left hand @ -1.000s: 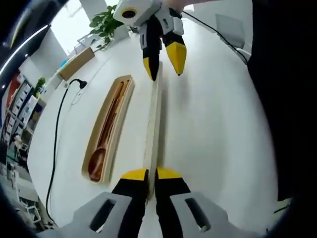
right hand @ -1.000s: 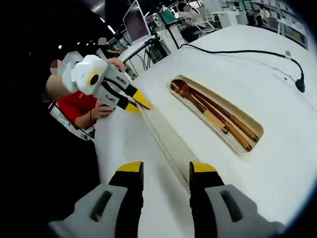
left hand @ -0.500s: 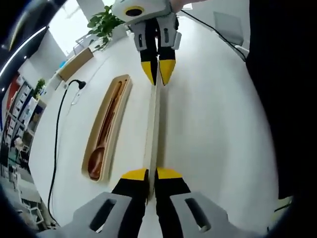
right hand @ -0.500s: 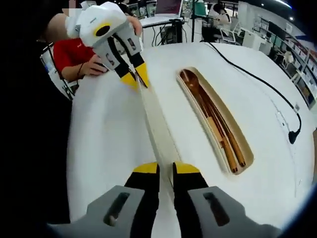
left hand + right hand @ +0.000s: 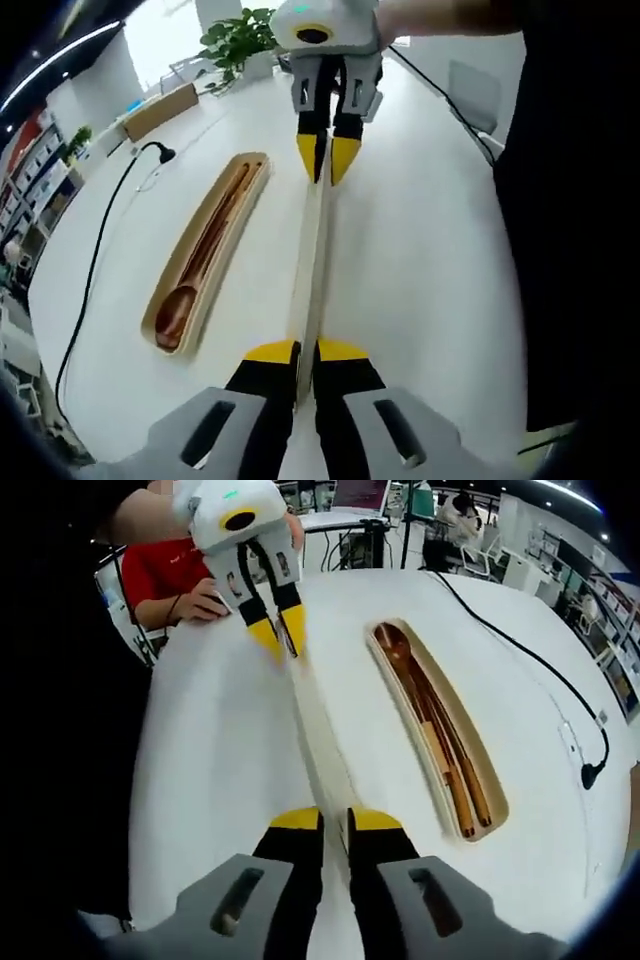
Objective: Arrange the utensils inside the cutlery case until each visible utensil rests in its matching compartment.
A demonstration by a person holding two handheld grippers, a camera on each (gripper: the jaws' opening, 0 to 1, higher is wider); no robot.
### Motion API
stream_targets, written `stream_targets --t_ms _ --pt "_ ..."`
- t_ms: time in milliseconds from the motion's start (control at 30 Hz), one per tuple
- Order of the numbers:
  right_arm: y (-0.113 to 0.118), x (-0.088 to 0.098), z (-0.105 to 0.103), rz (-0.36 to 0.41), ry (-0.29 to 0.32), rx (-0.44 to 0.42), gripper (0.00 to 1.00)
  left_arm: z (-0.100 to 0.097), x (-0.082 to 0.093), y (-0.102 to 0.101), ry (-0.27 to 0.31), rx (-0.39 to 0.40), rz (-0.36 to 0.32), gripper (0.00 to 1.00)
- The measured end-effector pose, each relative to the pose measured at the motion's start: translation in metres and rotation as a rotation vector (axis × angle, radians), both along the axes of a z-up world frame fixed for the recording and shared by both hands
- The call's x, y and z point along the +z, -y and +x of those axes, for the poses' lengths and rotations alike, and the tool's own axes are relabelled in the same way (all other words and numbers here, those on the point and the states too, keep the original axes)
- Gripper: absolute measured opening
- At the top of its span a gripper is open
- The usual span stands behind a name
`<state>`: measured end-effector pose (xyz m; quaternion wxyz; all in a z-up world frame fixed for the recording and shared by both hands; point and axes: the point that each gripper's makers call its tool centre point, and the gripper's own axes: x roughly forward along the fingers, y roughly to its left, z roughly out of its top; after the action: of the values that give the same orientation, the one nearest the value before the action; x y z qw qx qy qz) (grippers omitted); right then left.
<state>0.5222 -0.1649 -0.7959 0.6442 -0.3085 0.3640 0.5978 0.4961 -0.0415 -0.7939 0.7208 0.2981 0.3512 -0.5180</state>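
A pale wooden lid (image 5: pixel 312 250) stands on its long edge above the white table (image 5: pixel 420 260), held at both ends. My left gripper (image 5: pixel 305 350) is shut on its near end; my right gripper (image 5: pixel 325 160) is shut on the far end. Beside it lies the open cutlery case (image 5: pixel 225 215), with a brown spoon (image 5: pixel 175 318) and dark chopsticks in it. From the right gripper view, my right gripper (image 5: pixel 335 820) clamps the lid (image 5: pixel 315 730), and my left gripper (image 5: pixel 280 630) holds the opposite end. The case (image 5: pixel 490 800) lies to the right with the spoon (image 5: pixel 395 640) and chopsticks (image 5: pixel 455 770).
A black cable with a plug (image 5: pixel 150 155) runs along the table beyond the case, also seen as the cable (image 5: pixel 590 775) near the table edge. A potted plant (image 5: pixel 240 35) and a cardboard box (image 5: pixel 165 108) stand at the far side. A person in red (image 5: pixel 165 570) sits close.
My right gripper went from open around the lid's end to shut on it. The left gripper stayed shut on the other end. Both views shifted a little.
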Motion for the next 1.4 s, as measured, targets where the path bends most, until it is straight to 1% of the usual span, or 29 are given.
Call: stream_targets --t_ms 167,300,333,367,400,467,500,533,733,833,933,1000,1033,1067,1133,1167,1233,1267,1300,1367,1400 --pt "-0.001 0.001 0.004 0.002 0.01 0.006 0.07 -0.006 0.001 0.001 -0.052 0.015 -0.032 0.04" --pt "-0.001 0.002 0.007 0.002 0.033 0.01 0.09 -0.012 0.005 0.004 -0.111 0.046 -0.074 0.04" --pt "-0.001 0.002 0.009 -0.001 0.042 0.009 0.1 -0.013 0.006 0.005 -0.117 0.046 -0.08 0.04" --pt "0.0 0.002 0.009 -0.003 0.05 0.01 0.1 -0.015 0.008 0.006 -0.134 0.05 -0.099 0.04" --pt "0.0 0.002 0.012 -0.006 0.071 0.012 0.11 -0.018 0.01 0.008 -0.152 0.053 -0.115 0.03" --pt "0.002 -0.002 0.013 -0.027 0.091 0.019 0.14 -0.022 0.014 0.013 -0.204 0.078 -0.156 0.03" --pt "0.002 -0.001 0.015 -0.032 0.12 0.038 0.16 -0.024 0.015 0.014 -0.223 0.087 -0.165 0.03" --pt "0.001 -0.001 0.016 -0.033 0.134 0.039 0.17 -0.024 0.017 0.014 -0.242 0.104 -0.176 0.03" --pt "-0.001 -0.003 0.018 -0.048 0.17 0.05 0.26 -0.029 0.022 0.017 -0.344 0.174 -0.23 0.03" --pt "-0.001 -0.005 0.018 -0.058 0.203 0.067 0.29 -0.032 0.023 0.019 -0.383 0.202 -0.248 0.03" --pt "-0.002 -0.009 0.017 -0.076 0.247 0.106 0.35 -0.038 0.025 0.022 -0.48 0.26 -0.299 0.03" --pt "0.0 -0.014 0.013 -0.099 0.272 0.146 0.38 -0.042 0.026 0.025 -0.528 0.273 -0.324 0.03" --pt "0.0 -0.017 0.011 -0.11 0.284 0.161 0.39 -0.042 0.026 0.026 -0.541 0.281 -0.333 0.03" --pt "0.0 -0.018 0.01 -0.113 0.288 0.154 0.4 -0.043 0.026 0.026 -0.546 0.284 -0.336 0.03" --pt "0.0 -0.016 0.01 -0.108 0.302 0.154 0.41 -0.044 0.025 0.026 -0.561 0.295 -0.343 0.03" --pt "0.0 -0.015 0.011 -0.105 0.307 0.153 0.42 -0.044 0.025 0.026 -0.575 0.309 -0.357 0.03" --pt "-0.001 -0.014 0.012 -0.096 0.312 0.15 0.44 -0.046 0.028 0.028 -0.654 0.355 -0.4 0.03" --pt "0.0 -0.014 0.012 -0.095 0.311 0.149 0.45 -0.046 0.029 0.029 -0.68 0.374 -0.418 0.03" --pt "-0.001 -0.014 0.012 -0.094 0.307 0.146 0.46 -0.044 0.031 0.03 -0.715 0.396 -0.452 0.03" --pt "-0.002 -0.013 0.013 -0.091 0.31 0.143 0.48 -0.043 0.034 0.03 -0.754 0.422 -0.483 0.03" --pt "-0.002 -0.013 0.013 -0.09 0.313 0.144 0.48 -0.041 0.036 0.03 -0.795 0.451 -0.51 0.03"
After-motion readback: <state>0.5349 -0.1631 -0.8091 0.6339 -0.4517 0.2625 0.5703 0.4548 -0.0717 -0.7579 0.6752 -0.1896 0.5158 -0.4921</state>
